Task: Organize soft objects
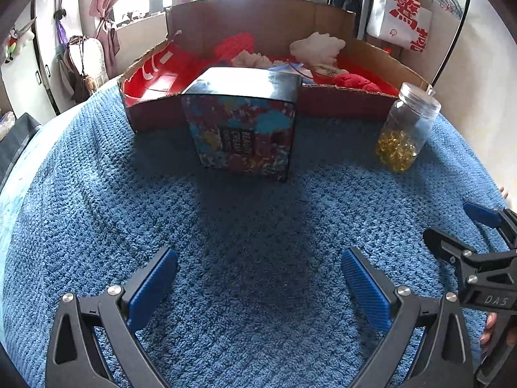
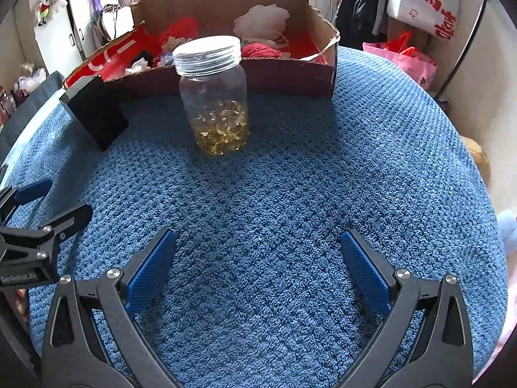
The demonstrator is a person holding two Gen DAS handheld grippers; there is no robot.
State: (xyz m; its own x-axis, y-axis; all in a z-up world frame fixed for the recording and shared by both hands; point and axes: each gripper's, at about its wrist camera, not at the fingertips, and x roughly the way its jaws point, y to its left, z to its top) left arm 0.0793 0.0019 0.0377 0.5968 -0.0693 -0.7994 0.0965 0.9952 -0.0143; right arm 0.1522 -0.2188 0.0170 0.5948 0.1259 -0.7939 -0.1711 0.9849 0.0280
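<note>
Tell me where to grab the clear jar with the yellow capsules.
Take the clear jar across its straight glass body, below the ribbed lid, approaching from the front. It stands upright on the blue towel, sides clear, directly ahead of the open right hand-held gripper.

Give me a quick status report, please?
Both claws open, empty: left claw, right claw. Soft things in cardboard box. Jar ahead.

Patterned box (image 1: 242, 123) and capsule jar (image 1: 407, 127) on blue towel (image 1: 258, 226).
</note>
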